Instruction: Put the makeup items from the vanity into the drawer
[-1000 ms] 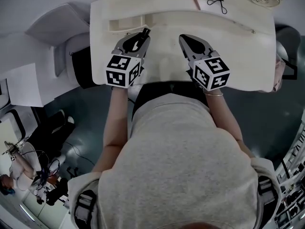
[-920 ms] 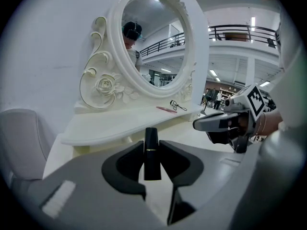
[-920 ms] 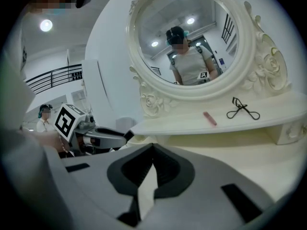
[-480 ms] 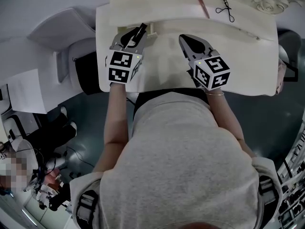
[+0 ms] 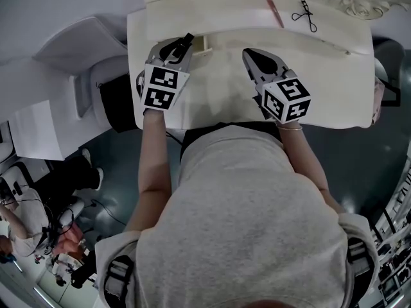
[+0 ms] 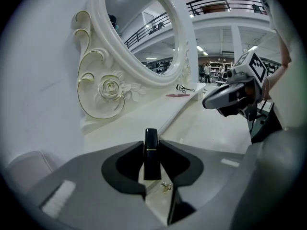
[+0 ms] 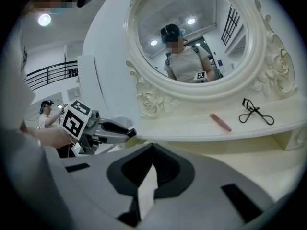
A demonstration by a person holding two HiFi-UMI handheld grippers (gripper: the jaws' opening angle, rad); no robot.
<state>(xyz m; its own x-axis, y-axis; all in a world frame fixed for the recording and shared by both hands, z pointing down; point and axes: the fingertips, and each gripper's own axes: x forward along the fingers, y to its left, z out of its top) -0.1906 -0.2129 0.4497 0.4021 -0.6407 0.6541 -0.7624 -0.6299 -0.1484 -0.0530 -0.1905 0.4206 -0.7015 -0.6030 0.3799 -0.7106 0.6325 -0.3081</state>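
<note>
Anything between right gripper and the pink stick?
No. Head view shows only bare vanity top and the shelf step between right gripper and pink stick.

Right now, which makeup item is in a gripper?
The black tube, clamped in the left gripper; the pink stick and eyelash curler lie on the shelf.

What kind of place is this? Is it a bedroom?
Probably not: the white vanity with its carved oval mirror stands in what looks like a big hall, with a railed balcony overhead.
</note>
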